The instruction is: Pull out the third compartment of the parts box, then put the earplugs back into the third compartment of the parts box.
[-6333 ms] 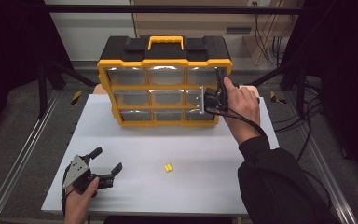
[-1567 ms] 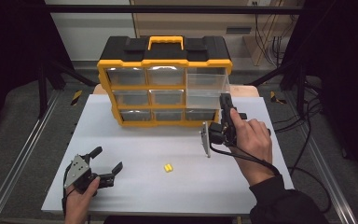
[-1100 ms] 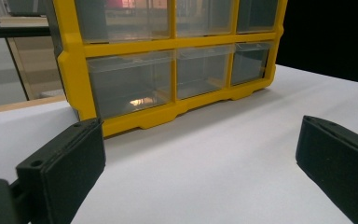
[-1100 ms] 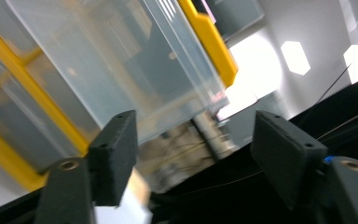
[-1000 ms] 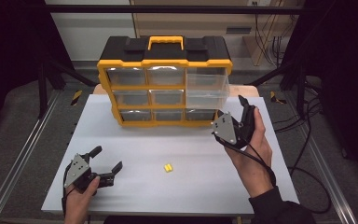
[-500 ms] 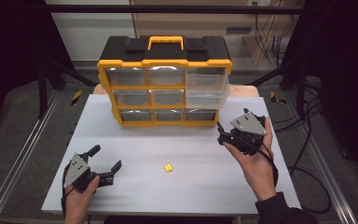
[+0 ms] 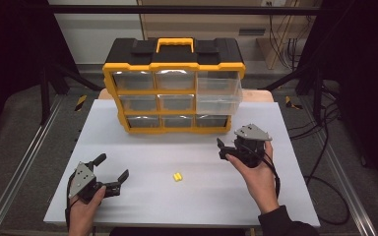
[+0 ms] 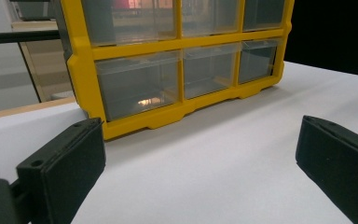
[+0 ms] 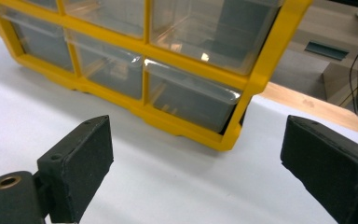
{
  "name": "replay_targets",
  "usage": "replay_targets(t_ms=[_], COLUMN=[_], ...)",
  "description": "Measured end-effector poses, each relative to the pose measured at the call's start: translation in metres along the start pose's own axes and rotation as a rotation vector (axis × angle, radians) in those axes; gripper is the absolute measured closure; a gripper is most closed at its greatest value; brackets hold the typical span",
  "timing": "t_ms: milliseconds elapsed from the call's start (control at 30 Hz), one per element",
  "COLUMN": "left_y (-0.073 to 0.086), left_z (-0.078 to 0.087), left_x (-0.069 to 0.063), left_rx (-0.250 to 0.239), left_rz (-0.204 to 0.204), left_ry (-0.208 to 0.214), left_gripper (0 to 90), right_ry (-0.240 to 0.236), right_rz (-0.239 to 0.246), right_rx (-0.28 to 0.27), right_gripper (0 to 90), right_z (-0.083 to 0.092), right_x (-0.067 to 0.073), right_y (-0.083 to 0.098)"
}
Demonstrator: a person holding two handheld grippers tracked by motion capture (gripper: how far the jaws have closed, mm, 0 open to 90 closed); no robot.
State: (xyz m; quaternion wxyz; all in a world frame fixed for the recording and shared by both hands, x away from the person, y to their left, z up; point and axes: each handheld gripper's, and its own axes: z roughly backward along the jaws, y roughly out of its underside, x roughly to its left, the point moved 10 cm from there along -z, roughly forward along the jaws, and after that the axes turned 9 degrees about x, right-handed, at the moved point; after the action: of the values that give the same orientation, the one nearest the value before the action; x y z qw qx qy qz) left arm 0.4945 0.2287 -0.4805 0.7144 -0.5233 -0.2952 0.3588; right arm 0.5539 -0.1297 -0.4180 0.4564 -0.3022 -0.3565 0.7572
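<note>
A yellow and black drawer organizer (image 7: 172,73) stands at the back of the white table (image 7: 187,206). A clear drawer (image 7: 219,96) in its right column stands pulled out. A small yellow piece (image 7: 177,176) lies on the table between my hands. My right gripper (image 7: 221,149) hangs low in front of the organizer's right end. Its jaws have just been opening and stand open with nothing between them, as the right gripper view (image 9: 198,154) shows. My left gripper (image 7: 112,166) rests near the front left, open and empty, facing the organizer's lower drawers (image 8: 135,88).
A wooden board (image 7: 258,94) juts out behind the organizer on the right. Metal rails (image 7: 24,162) run along both sides of the table. Cables (image 7: 325,142) lie on the floor to the right.
My right hand has come down and back from the organizer toward the table's right side, its jaws now wider apart. The left hand has not moved.
</note>
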Motion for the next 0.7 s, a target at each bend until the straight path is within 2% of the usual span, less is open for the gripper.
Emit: replay_targets(t_ms=[167,300,700], left_y=[0.001,0.000,-0.001], left_z=[0.000,0.001,0.002], left_x=[0.000,0.000,0.001], left_rx=[0.004,0.001,-0.005], left_rz=[0.002,0.001,0.006], left_ry=[0.002,-0.001,-0.003], left_gripper=[1.2,1.2,1.2], right_ry=[-0.022,-0.044,-0.112], right_rz=[0.000,0.018,0.068], right_rx=[0.014,0.027,0.126], right_gripper=[9.5,9.2,8.9], right_z=[-0.004,-0.007,-0.029], right_x=[0.009,0.021,0.059], right_y=[0.002,0.003,0.014])
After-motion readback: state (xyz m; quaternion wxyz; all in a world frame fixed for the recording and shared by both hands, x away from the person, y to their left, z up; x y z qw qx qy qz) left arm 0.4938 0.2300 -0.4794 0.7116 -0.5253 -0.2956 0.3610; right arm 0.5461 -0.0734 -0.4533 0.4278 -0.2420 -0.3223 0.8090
